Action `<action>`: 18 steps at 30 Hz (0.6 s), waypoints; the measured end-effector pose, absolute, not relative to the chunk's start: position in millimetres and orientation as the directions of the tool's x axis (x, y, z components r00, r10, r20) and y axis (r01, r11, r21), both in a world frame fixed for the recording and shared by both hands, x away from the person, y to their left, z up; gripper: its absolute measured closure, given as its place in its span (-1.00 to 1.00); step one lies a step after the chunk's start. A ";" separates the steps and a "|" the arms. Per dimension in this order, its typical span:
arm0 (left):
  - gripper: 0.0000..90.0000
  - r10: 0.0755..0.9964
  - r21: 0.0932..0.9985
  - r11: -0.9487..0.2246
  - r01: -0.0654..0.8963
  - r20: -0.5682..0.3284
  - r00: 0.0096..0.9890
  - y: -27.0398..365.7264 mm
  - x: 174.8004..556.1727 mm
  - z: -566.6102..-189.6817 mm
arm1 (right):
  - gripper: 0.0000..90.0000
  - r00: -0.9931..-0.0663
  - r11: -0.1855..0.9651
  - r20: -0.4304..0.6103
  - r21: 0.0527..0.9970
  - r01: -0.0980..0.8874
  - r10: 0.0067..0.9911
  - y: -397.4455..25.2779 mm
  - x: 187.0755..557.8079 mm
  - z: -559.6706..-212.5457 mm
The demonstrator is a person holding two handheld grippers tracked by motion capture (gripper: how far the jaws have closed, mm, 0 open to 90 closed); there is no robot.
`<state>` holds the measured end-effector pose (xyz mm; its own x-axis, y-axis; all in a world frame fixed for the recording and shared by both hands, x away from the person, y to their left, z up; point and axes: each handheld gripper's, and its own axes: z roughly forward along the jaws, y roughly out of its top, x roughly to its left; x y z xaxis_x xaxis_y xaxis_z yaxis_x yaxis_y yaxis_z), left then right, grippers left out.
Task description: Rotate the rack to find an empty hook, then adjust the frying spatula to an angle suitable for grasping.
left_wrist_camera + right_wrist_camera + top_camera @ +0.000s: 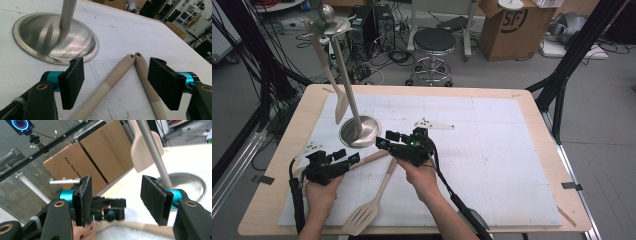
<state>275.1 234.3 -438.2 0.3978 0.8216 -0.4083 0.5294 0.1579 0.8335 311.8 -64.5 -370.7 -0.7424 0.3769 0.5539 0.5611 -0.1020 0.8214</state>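
Table carries a white mat; steel utensil stand sits toward the far-left corner, base flat on the mat, one pale spatula already hanging from its top ring.

Two more wooden utensils lie near the front edge, left of centre: a slotted turner with its head almost at the front edge, and a second handle crossing it. In the left gripper view both handle tips meet just beside the stand base.

Left gripper: jaws apart, straddling both handle ends, not clamped. Right gripper: jaws apart, empty, held above the mat beside the stand.

Looks like the pre-grasp step for the next utensil. Next move: shift left gripper to bracket one handle only, then close.
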 end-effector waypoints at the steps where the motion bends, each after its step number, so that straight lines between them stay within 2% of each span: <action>1: -0.33 0.821 0.833 0.161 0.530 -0.411 0.396 233.9 275.3 -438.2 | -0.05 -0.739 -0.099 0.558 0.817 0.567 0.377 -64.3 310.7 -373.8; 18: -0.33 0.821 0.835 0.167 0.525 -0.413 0.395 232.4 275.9 -436.6 | -0.02 -0.705 -0.037 0.609 0.765 0.642 0.363 -50.3 294.1 -414.8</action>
<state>275.9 232.4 -436.6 0.3953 0.8207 -0.4125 0.5248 0.1668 0.8347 294.1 -50.3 -414.8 -0.7051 0.3629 0.6092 0.6424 -0.0367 0.7655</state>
